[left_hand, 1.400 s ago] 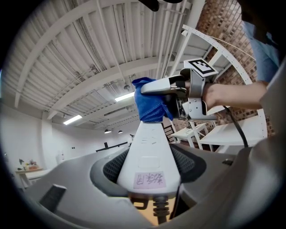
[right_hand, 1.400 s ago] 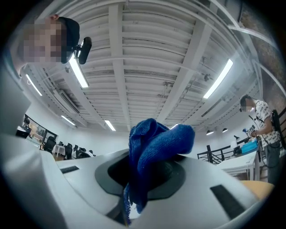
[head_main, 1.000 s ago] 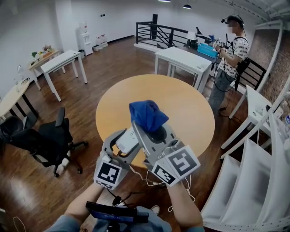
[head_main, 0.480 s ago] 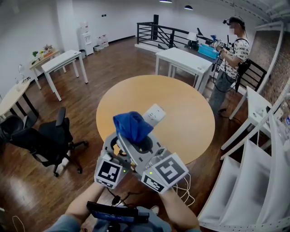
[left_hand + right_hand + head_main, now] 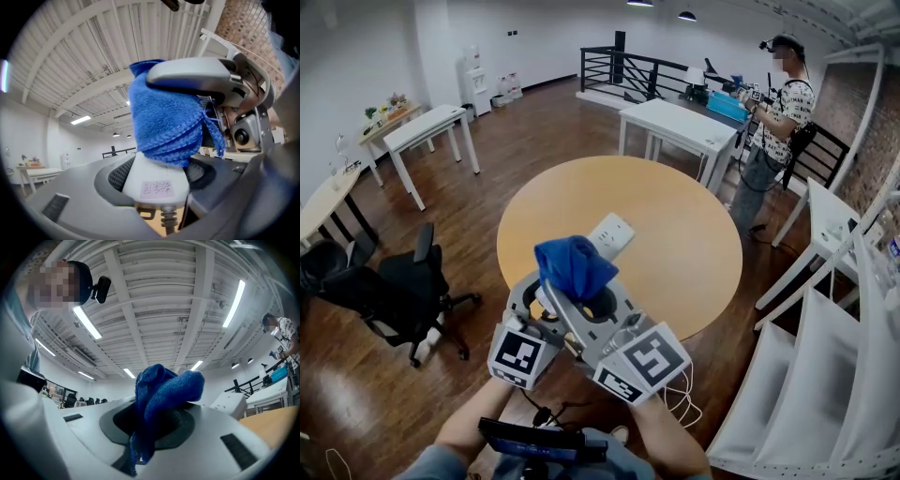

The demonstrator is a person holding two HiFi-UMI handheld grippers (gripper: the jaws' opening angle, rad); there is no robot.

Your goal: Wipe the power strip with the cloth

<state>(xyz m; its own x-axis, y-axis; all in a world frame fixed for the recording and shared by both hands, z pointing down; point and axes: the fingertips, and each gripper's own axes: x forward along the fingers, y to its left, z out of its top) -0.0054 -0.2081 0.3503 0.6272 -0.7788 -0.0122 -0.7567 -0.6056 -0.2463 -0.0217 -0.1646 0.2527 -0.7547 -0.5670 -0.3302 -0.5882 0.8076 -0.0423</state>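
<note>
- Dark wooden floor (image 5: pixel 534 141) with a slight shine, running across the whole room
- White walls (image 5: pixel 375 47) at the back and left; a brick wall (image 5: pixel 862 141) on the right
- Round table (image 5: pixel 675 216) with a light wood top in the middle
- Long white table (image 5: pixel 427 127) at the left, another white table (image 5: pixel 680 122) at the back
- Black office chair (image 5: pixel 394 291) on wheels at the left
- Black railing (image 5: pixel 628 67) along the far side
- White water dispenser (image 5: pixel 473 80) against the back wall
- White shelving (image 5: pixel 825 356) at the right edge
- Ceiling (image 5: pixel 140 296) of white beams with lit strip lights (image 5: pixel 233 296); round lamps (image 5: pixel 687 14) at the far end
</note>
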